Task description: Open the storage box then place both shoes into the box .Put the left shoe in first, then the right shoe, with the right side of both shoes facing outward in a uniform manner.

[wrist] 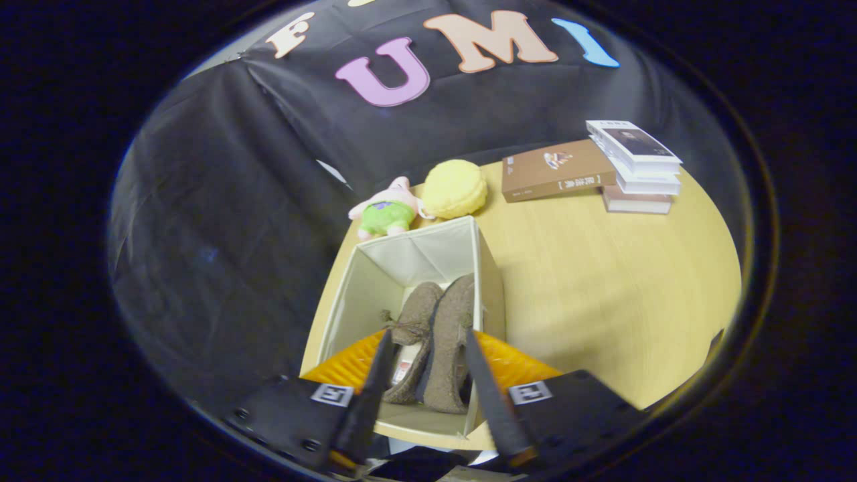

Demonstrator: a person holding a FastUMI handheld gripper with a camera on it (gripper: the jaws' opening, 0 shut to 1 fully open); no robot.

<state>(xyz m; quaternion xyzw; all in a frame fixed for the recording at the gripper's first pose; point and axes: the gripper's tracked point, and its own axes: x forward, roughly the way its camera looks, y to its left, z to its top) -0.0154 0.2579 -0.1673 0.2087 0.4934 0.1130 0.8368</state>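
The tool (424, 355) hangs above the open storage box (348, 294), its two fingers spread wide and holding nothing; neither finger touches a shoe. The box is a pale fabric cube standing on the light wooden desk (602, 288), near the desk's edge by the black cloth wall. Inside the box lie both brown fuzzy shoes, side by side and touching: the left shoe (413, 328), with a small bow on its upper, lies toward the wall side of the box, and the right shoe (450, 341) lies against the box's other wall. Seen from the tool, the pair sits between the spread fingers. Just beyond the box's far rim sit a pink plush toy in green shorts (385, 211) and a round yellow cushion (455, 189). Farther past the box, a brown book (556, 171) lies flat beside a stack of books (636, 167).
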